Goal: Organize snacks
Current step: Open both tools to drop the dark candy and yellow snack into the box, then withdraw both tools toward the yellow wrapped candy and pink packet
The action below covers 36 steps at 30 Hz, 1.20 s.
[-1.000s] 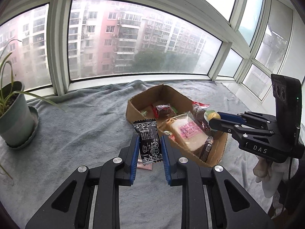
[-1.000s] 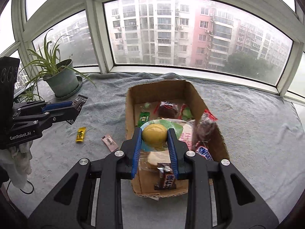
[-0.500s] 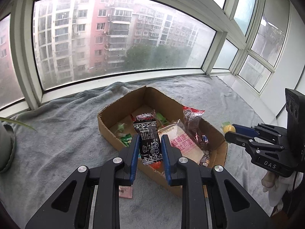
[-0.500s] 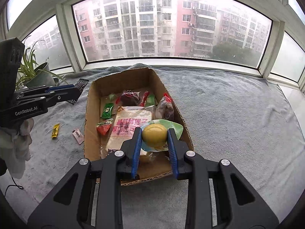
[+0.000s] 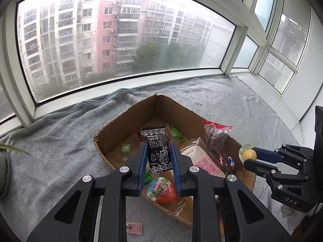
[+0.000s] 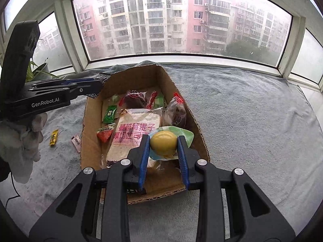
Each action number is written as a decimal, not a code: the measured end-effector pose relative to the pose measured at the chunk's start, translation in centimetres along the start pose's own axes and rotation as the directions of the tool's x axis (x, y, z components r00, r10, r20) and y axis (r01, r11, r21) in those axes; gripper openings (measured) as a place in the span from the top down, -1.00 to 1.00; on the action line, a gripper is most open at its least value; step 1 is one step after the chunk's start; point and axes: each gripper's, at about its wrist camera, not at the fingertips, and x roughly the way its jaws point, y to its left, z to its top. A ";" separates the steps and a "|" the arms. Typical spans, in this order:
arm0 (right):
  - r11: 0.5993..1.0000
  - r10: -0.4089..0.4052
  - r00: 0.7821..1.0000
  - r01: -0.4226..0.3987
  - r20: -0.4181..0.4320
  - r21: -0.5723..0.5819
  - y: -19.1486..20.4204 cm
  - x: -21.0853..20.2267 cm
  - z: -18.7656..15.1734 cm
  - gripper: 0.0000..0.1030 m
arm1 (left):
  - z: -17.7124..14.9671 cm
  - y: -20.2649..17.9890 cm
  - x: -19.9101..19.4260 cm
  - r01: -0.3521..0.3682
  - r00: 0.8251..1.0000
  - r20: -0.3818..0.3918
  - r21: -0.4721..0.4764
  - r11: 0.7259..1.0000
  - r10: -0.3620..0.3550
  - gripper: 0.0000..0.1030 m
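Left gripper [image 5: 158,157] pinches the black packet [image 5: 158,151] lengthwise, directly above the cardboard box [image 5: 129,121]; right gripper [image 6: 163,145] clamps the yellow jelly cup [image 6: 163,142] over its near-right corner.

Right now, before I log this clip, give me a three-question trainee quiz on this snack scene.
1. True or false: the left tool grips a black snack packet.
2. Multiple choice: what does the right tool hold? A) a green candy B) a yellow jelly cup C) a pink sachet
3. Fill in: two small items, a yellow sachet and a pink sachet, lie on the grey blanket outside the cardboard ____.

Key: 1 true; 2 B; 3 box
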 end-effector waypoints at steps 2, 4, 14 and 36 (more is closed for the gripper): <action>1.000 -0.003 1.000 0.003 0.002 0.001 0.0 0.0 0.0 0.45 | 0.0 -0.2 0.2 -0.001 1.000 -0.001 0.010 1.000 0.001 0.58; 1.000 -0.004 1.000 0.004 0.002 -0.001 0.1 0.2 0.0 0.40 | 0.1 -0.3 0.3 0.000 1.000 -0.004 0.010 1.000 0.000 0.58; 0.998 -0.034 0.999 0.035 0.030 -0.043 1.2 -0.1 0.1 -0.41 | 0.2 -0.3 0.3 -0.021 1.000 -0.002 0.012 1.000 0.021 -0.10; 0.998 0.059 0.994 -0.055 0.097 -0.039 5.2 -4.0 0.2 -0.41 | -0.8 4.1 -5.7 -0.027 0.998 0.063 -0.030 0.999 0.029 -0.10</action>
